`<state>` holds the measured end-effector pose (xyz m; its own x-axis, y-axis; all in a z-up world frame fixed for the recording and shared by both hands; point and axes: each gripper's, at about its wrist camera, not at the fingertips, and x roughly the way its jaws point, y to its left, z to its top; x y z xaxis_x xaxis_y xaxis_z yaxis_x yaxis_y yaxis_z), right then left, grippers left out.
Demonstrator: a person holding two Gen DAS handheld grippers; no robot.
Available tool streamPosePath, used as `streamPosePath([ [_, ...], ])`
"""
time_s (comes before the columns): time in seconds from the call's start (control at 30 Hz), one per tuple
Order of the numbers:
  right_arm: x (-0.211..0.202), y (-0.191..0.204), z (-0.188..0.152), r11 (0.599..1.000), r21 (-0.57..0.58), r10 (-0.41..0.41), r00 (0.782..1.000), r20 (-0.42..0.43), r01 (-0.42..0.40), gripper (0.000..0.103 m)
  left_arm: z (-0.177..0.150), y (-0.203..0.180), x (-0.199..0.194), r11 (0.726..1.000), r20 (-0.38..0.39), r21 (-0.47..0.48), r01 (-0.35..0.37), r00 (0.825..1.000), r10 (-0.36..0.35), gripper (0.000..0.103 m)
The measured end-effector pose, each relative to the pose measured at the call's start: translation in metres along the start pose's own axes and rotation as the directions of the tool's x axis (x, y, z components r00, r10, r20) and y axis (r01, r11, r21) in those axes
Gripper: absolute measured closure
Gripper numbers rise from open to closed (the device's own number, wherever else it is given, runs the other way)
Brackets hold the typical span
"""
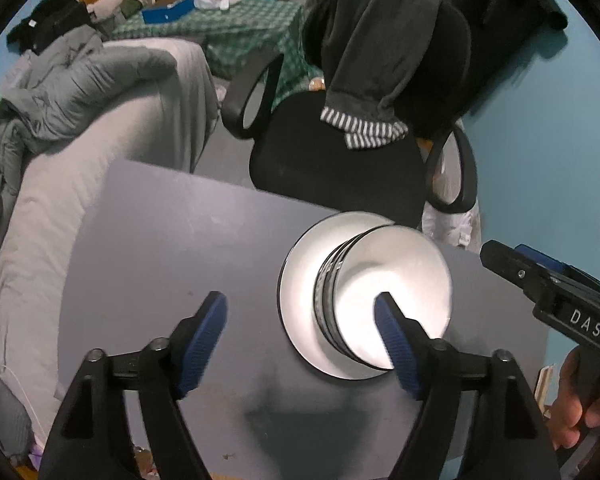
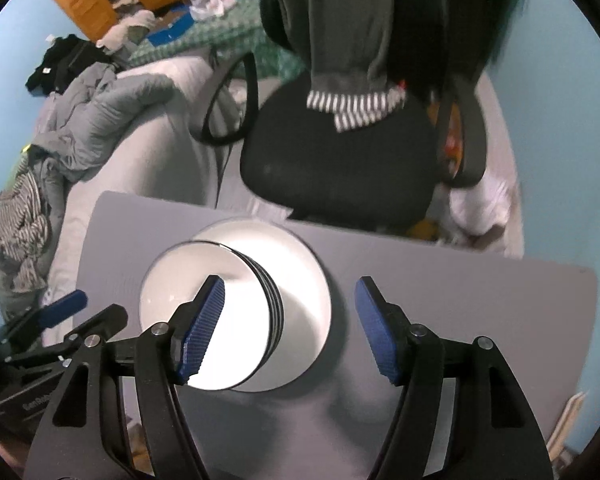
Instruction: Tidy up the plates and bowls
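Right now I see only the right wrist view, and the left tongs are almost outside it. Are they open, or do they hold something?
Observer: The left tongs are wide open and grip nothing.
Operator: Where are the bowls relative to them?
Observer: In the left wrist view, one pad stands in front of the bowls stacked on the plate. The other pad is over bare table.
Operator: Who holds my tool?
Observer: A hand holds the right tongs by the handle, at the table's near corner.
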<state>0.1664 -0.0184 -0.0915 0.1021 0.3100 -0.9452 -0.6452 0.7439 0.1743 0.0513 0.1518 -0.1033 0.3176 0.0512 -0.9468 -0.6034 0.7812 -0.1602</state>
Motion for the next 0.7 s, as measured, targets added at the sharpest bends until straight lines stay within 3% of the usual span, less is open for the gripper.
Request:
streamPosePath([
  [0.43,-0.082,0.017,0.006,0.997,-0.081,0.003,0.987,0.158,0.01,0.036,-0.001,-0.022,-0.081,0.998,0.156,0.015,0.054,0.986,-0.056,0.017],
  [0.7,-0.116,0.016,0.0,0.995,-0.095,-0.01,0.977,0.211,0.031,0.035,-0.003,-0.039,-0.121,0.995,0.218,0.058,0.077,0.972,-0.088,0.015],
])
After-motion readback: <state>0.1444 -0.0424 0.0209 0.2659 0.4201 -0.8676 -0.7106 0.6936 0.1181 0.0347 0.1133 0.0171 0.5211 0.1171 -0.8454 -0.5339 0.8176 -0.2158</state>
